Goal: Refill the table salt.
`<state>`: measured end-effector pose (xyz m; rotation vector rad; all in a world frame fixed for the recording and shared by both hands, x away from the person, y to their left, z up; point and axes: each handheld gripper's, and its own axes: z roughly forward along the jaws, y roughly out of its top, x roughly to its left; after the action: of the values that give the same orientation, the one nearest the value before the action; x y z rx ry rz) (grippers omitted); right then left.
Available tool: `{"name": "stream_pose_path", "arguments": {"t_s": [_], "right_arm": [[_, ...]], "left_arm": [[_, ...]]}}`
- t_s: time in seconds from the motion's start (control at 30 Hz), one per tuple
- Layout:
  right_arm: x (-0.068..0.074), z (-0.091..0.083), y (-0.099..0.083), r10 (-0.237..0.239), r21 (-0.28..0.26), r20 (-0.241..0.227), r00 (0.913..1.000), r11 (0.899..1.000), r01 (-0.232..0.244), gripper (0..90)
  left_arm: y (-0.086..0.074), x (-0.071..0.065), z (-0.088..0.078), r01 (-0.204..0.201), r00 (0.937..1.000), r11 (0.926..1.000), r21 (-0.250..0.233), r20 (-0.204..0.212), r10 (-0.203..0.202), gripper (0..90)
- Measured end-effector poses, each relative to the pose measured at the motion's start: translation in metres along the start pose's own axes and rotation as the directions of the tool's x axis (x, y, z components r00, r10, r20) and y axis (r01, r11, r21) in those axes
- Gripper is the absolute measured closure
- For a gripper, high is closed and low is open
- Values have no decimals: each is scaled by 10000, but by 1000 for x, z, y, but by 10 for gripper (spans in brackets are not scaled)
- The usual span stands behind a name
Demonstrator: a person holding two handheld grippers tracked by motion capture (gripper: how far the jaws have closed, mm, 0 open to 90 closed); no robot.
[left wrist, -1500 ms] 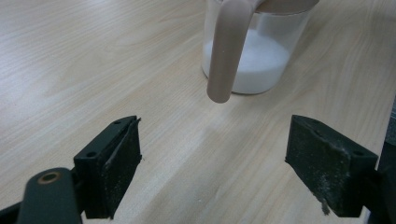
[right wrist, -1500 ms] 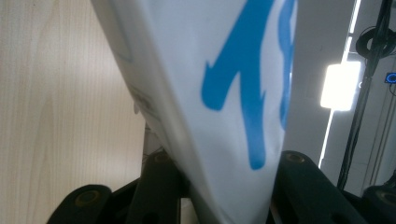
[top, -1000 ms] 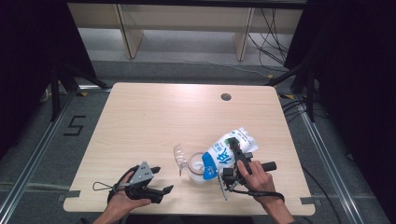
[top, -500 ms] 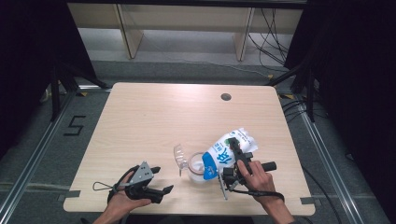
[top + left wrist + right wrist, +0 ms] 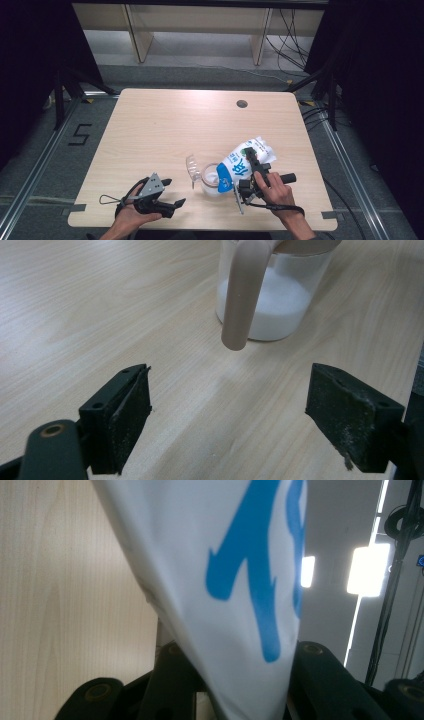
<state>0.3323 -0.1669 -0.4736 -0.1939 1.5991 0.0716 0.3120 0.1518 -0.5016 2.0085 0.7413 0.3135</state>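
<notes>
A pale wood tabletop (image 5: 165, 130) stands on grey floor between black curtains. Nothing has shifted since the earlier frame. The right gripper (image 5: 251, 170) clamps a white-and-blue pouch (image 5: 245, 161) — tilted over a clear pitcher (image 5: 210, 179) of white powder, near right. The left gripper's (image 5: 170, 194) fingers (image 5: 129, 410) gape empty.

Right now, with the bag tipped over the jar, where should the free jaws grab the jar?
Probably by the pinkish handle: it sticks out from the clear jar toward the left gripper, whose jaws stand open on either side of it. Come straight in level from that side; the white-and-blue bag covers the top.
</notes>
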Motion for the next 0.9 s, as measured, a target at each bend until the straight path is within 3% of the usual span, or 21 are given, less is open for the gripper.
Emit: {"name": "stream_pose_path", "arguments": {"t_s": [0.27,0.3,0.4,0.43,0.47,0.77,0.8,0.83,0.9], "right_arm": [[-1,1,-1,-4,-84,-26,10000,10000,3,733],[1,0,-1,235,81,-69,9997,9997,-235,733],[1,0,0,217,72,-87,9997,9997,-217,734],[-1,1,0,-11,-109,-23,10000,9999,10,735],[-1,0,0,19,-74,-35,10000,10000,-19,735],[-2,1,-1,-14,-110,-91,10000,9999,13,738],[-1,1,-1,85,-63,-112,9999,9999,-86,738],[0,1,-1,252,-95,-88,9996,9996,-253,738],[-3,2,-1,-125,-226,-55,9999,9997,124,739]], "left_arm": [[0,0,0,-72,10000,10000,-13,-2,72,173],[0,0,0,-86,10000,10000,-31,-10,86,173],[0,0,0,-92,10000,10000,-17,-2,92,174],[0,0,0,-87,10000,10000,-25,-4,87,173],[0,-1,0,73,10000,10000,-11,0,-73,173],[0,0,0,-110,9999,9999,-31,-8,110,173],[0,0,0,25,10000,10000,28,-43,-25,174],[0,0,0,-95,9999,10000,17,-32,95,174],[0,0,0,-94,10000,10000,18,-28,94,173]]}}
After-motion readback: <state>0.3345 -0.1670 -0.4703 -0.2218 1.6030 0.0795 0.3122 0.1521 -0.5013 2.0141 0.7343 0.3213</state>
